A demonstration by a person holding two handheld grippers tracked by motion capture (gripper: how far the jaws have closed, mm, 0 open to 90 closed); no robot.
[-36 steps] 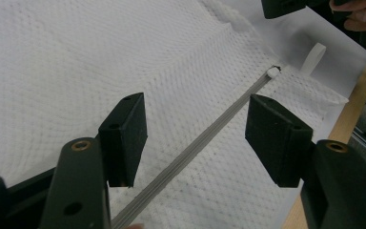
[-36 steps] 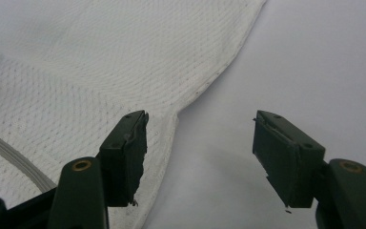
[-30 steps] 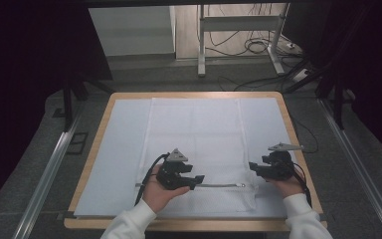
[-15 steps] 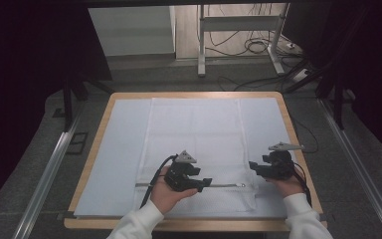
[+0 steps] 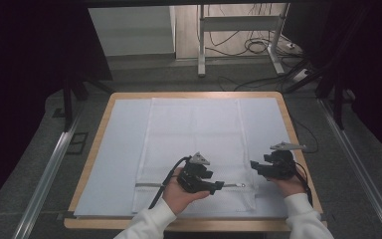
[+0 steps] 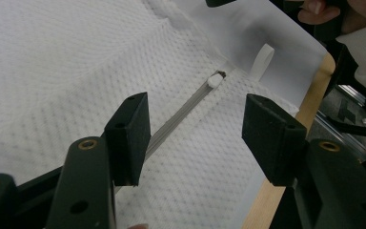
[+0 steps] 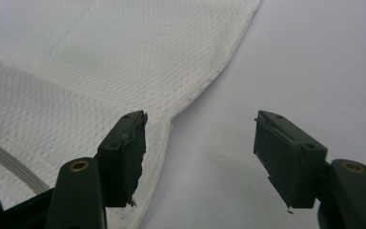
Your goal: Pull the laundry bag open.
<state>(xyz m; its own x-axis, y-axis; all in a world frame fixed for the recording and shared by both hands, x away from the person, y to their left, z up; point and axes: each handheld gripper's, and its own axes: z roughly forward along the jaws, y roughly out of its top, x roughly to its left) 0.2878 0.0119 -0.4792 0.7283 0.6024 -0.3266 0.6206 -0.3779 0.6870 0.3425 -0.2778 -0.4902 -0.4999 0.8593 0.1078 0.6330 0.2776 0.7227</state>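
Table-top mesh bag's zipper pull (image 6: 214, 79) lies beyond the left claw (image 6: 195, 138) (jaws apart).

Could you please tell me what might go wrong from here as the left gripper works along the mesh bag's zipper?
1. The left gripper has open jaws straddling the zipper, with the white zipper pull ahead; closing now might pinch mesh, not the pull.
2. The right gripper is open at the mesh laundry bag edge, gripping nothing, so the bag could slide or bunch when the pull is tugged.
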